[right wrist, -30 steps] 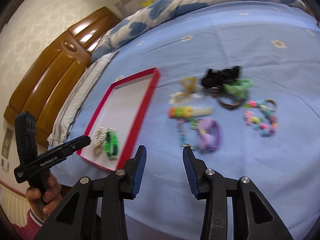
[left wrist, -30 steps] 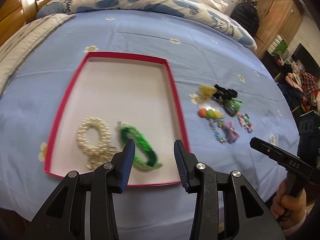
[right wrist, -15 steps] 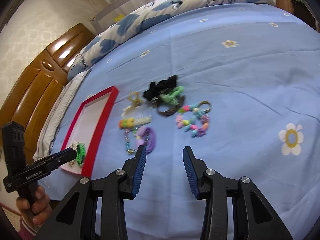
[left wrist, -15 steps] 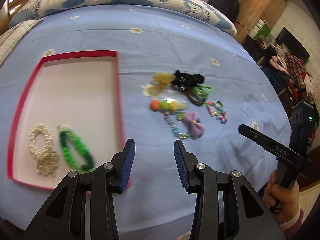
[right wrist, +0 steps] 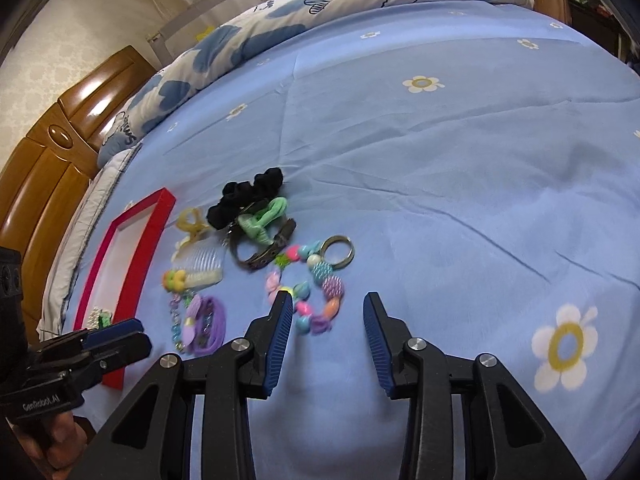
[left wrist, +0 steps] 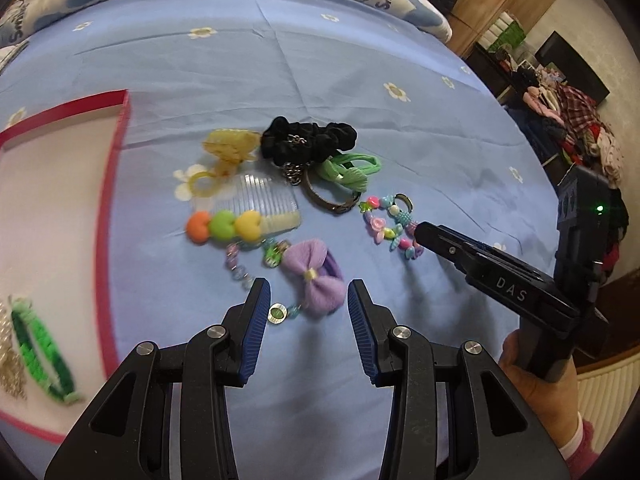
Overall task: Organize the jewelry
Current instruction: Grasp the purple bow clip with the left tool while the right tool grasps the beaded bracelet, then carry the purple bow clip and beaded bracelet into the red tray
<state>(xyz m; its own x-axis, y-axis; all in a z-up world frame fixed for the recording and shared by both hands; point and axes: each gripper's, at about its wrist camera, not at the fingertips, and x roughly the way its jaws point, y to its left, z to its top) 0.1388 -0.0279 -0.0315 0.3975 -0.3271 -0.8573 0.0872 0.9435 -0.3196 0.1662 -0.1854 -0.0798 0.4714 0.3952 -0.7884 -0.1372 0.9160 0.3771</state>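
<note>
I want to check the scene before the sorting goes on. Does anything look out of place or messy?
Yes. Only a pearl piece and a green bracelet lie in the red tray. The rest sits in a loose, overlapping heap on the blue bedsheet: the black scrunchie rests over the green hair tie.

- a blue bed sheet (right wrist: 440,152) with little flowers
- a heart blanket (right wrist: 320,4) at the back
- a brown wood headboard (right wrist: 52,152)
- a clothes pile (left wrist: 580,120)
</note>
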